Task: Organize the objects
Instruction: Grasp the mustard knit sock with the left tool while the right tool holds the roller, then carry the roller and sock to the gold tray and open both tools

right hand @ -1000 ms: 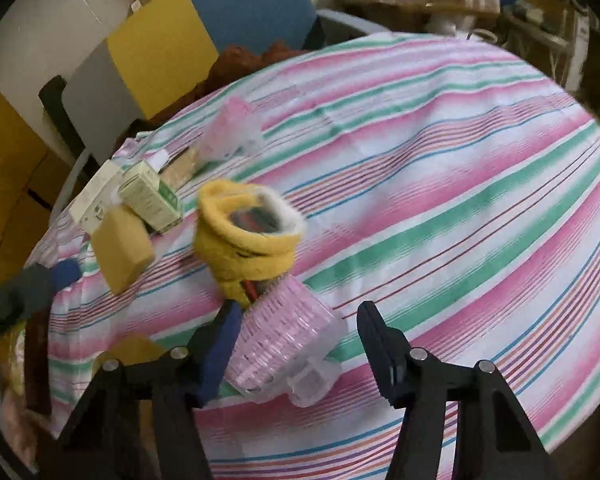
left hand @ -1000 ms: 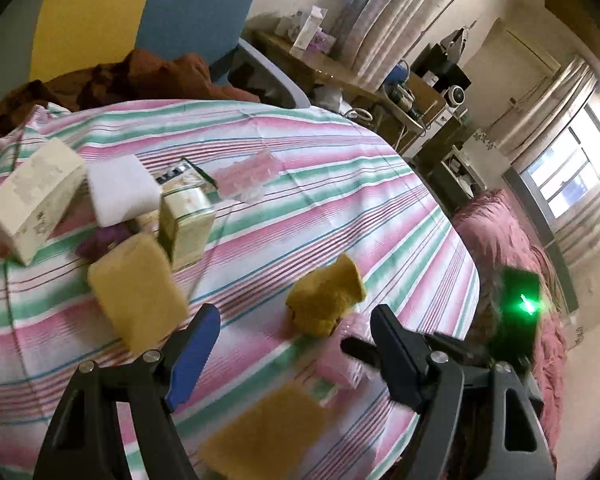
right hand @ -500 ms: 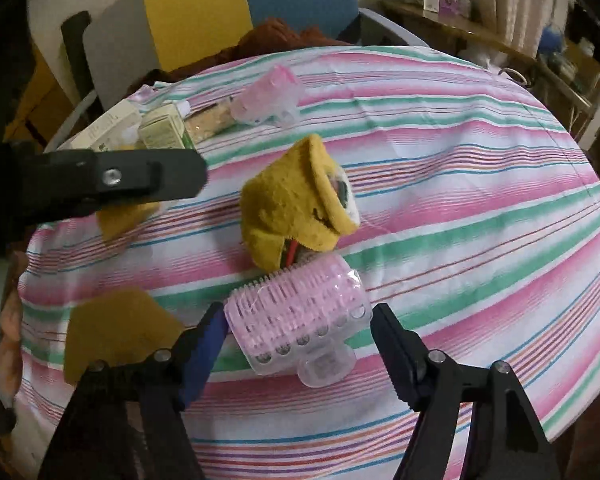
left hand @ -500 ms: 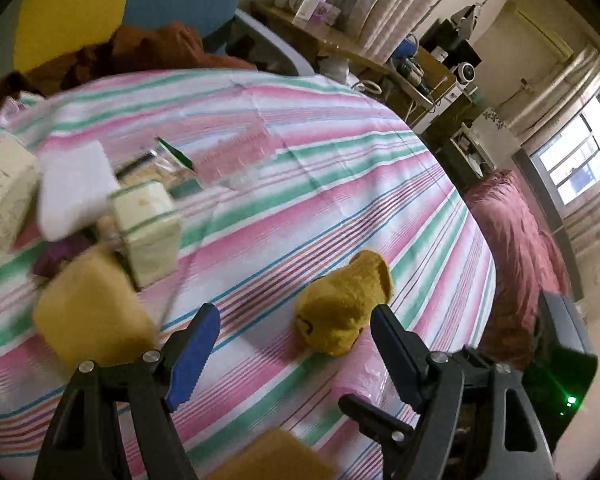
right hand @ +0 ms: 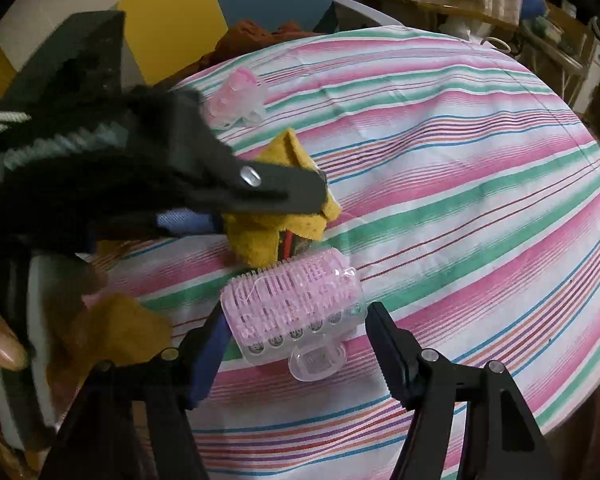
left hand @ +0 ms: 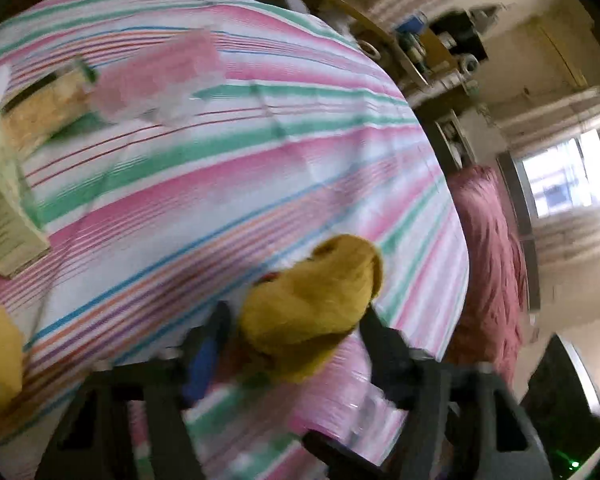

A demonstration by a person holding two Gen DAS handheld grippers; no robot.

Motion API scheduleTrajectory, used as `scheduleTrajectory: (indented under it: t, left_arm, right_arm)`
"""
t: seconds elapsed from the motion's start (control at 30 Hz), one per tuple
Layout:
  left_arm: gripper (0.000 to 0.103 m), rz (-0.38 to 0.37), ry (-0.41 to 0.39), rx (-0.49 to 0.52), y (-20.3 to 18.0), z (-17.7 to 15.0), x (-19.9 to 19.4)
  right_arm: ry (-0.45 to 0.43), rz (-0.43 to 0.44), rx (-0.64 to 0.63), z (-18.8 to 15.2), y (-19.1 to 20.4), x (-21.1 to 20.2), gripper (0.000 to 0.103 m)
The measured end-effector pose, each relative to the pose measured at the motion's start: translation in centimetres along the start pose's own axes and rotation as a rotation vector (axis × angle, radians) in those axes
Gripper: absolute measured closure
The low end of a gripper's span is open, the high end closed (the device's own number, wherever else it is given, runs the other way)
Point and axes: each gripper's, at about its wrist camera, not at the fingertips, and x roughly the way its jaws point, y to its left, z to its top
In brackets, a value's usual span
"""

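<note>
Right wrist: pink hair roller (right hand: 296, 304) lies crosswise between closing jaws.

Round table (right hand: 480, 184) under a cloth striped pink, green and white. Lying on it: crumpled yellow cloth (right hand: 260, 240) near the middle, pink hair roller (right hand: 296, 300) just in front of it, touching or nearly so. Second pink roller (right hand: 240, 96) toward the far edge, well apart. Flat yellow sponge (right hand: 116, 328) at the near left edge. Left wrist view adds a pale green carton (left hand: 0, 216) and a tan packet (left hand: 44, 108), both blurred.
</note>
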Motion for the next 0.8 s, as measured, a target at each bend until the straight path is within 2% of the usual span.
scheduleTrajectory:
  t: [0.07, 0.17, 0.23, 0.33, 0.5, 0.67, 0.8]
  left_arm:
    - [0.065, -0.051, -0.005, -0.055, 1.3, 0.3, -0.3]
    - [0.070, -0.070, -0.017, -0.102, 2.7, 0.2, -1.3]
    - [0.072, -0.052, -0.033, -0.075, 2.6, -0.2, -2.3]
    - [0.073, -0.044, -0.064, -0.056, 3.1, -0.6, -3.7]
    - [0.073, -0.095, -0.107, -0.103, 4.6, -1.5, -5.9]
    - [0.072, -0.152, -0.184, -0.025, 4.2, -3.7, -9.4]
    - [0.072, -0.167, -0.251, 0.023, 4.9, -6.9, -12.5]
  right_arm:
    - [-0.004, -0.005, 0.001, 0.0, 0.0, 0.0, 0.035]
    - [-0.013, -0.020, -0.004, 0.1, 0.1, 0.0, 0.035]
    - [-0.016, -0.030, -0.011, 0.1, 0.3, 0.1, 0.035]
    - [-0.017, -0.044, -0.025, 0.2, 0.5, 0.2, 0.035]
    - [-0.022, -0.053, -0.016, -0.2, 0.4, 0.1, 0.035]
    - [-0.038, -0.088, -0.011, 0.0, 0.1, 0.0, 0.035]
    - [-0.053, -0.130, -0.021, 0.2, 0.2, 0.0, 0.035]
